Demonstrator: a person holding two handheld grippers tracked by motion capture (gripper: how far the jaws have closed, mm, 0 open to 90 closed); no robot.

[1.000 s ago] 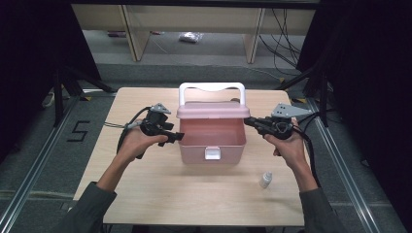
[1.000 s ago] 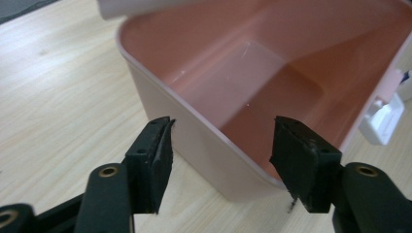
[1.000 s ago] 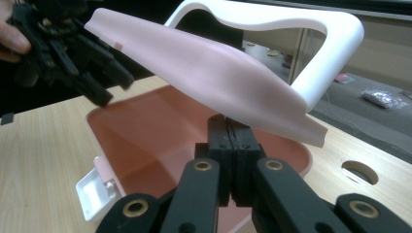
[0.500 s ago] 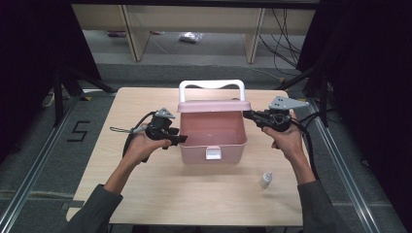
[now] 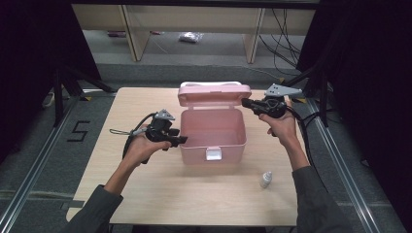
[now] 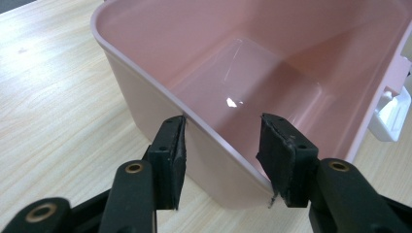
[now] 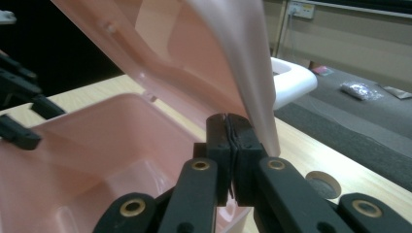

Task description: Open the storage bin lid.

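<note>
Left forearm came in from seven o'clock, its hand wrapped round the left gripper [image 5: 180, 140], which pointed toward three o'clock. Its jaws had just been closing and stood about half apart, pads not pressing. Right forearm rose from five o'clock, wrist bent toward eleven. The right gripper [image 5: 245, 102] pointed toward nine o'clock, pads [image 7: 217, 141] pressed flat together.

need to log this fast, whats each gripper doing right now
left gripper: jaws have just been closing, straddling the pink box wall, pads not pressing.
right gripper: shut, pushing the lid up with closed jaws.
</note>
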